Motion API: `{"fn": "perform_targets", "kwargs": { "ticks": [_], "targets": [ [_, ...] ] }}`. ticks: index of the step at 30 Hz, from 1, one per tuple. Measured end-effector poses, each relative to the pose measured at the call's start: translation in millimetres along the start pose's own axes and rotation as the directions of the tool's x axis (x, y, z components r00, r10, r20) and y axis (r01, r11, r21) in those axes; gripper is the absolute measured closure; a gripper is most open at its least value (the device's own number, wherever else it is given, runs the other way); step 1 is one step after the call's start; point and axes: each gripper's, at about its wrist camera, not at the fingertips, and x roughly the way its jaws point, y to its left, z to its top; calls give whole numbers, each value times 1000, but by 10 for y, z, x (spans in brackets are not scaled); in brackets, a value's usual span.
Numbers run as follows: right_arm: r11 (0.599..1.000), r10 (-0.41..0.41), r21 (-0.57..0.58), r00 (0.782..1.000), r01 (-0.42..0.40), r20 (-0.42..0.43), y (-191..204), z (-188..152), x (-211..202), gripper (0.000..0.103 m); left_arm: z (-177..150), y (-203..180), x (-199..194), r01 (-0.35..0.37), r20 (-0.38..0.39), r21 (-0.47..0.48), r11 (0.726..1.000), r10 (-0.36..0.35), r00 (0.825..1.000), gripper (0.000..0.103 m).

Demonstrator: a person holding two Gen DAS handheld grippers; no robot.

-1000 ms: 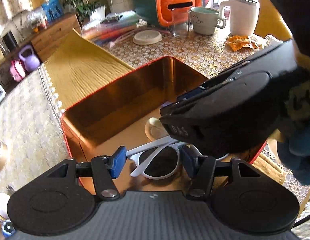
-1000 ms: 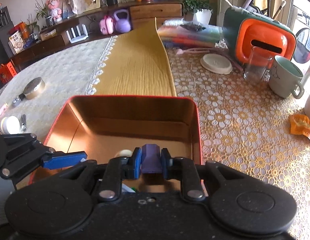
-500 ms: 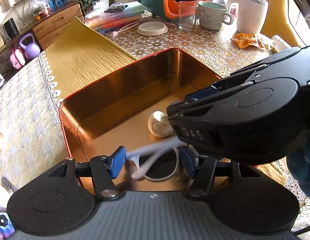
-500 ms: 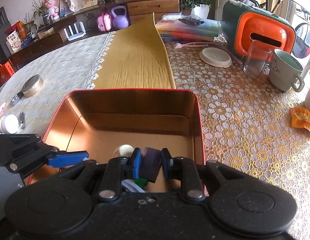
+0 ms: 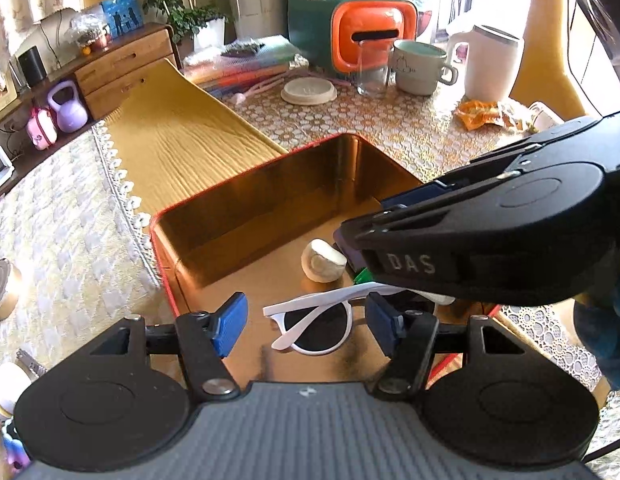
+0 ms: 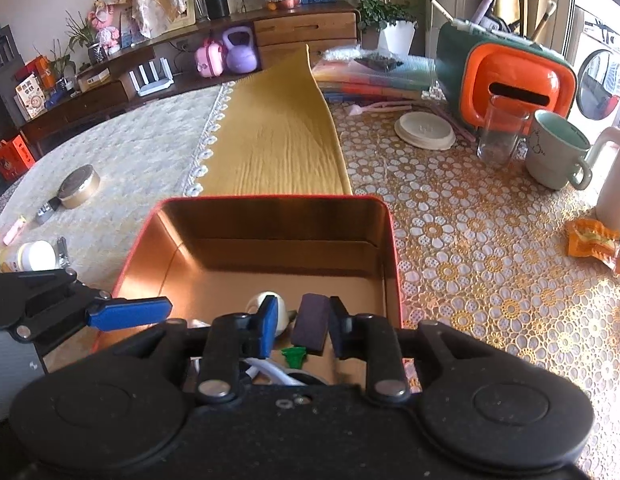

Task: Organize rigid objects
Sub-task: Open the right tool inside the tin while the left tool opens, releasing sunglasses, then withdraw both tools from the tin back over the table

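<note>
White sunglasses (image 5: 318,320), red-rimmed tin (image 5: 245,172)

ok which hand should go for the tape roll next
Left. The left gripper, jaws just opened wider and empty, sits on the side of the tape roll. The right gripper has just been opening too, but the purple block is between its jaws.

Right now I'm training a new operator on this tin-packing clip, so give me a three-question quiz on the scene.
1. True or false: the white sunglasses lie inside the red tin.
2. What lies between the right gripper fingers? A) purple block B) glass C) mug
3. Which gripper has the wider gap: the right, or the left gripper?

Key: 1 true; 2 A, pads no longer pressing it, jaws just opened; 3 left.
</note>
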Motion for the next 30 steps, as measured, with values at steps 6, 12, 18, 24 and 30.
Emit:
{"fn": "perform_targets", "kwargs": {
  "ticks": [6, 12, 18, 24, 30],
  "targets": [
    [1000, 0, 0, 1000, 0, 26, 40, -25, -191, 75, -39, 62, -222, 4, 37, -7, 1000, -4, 999, 39],
    [1000, 13, -4, 998, -13, 58, 118, -56, -383, 71, -82, 136, -456, 23, 80, -26, 999, -21, 997, 39],
    [1000, 23, -16, 996, -22, 91, 241, -93, -547, 62, -182, 211, -699, 32, 123, -34, 999, -27, 992, 39],
    [999, 38, -41, 992, -33, 120, 372, -150, -695, 55, -321, 326, -976, 33, 168, -46, 998, -24, 985, 39],
    [997, 63, -48, 987, -57, 150, 520, -197, -853, 49, -527, 490, -1213, 27, 199, -75, 997, -12, 980, 39]
  ]
}}
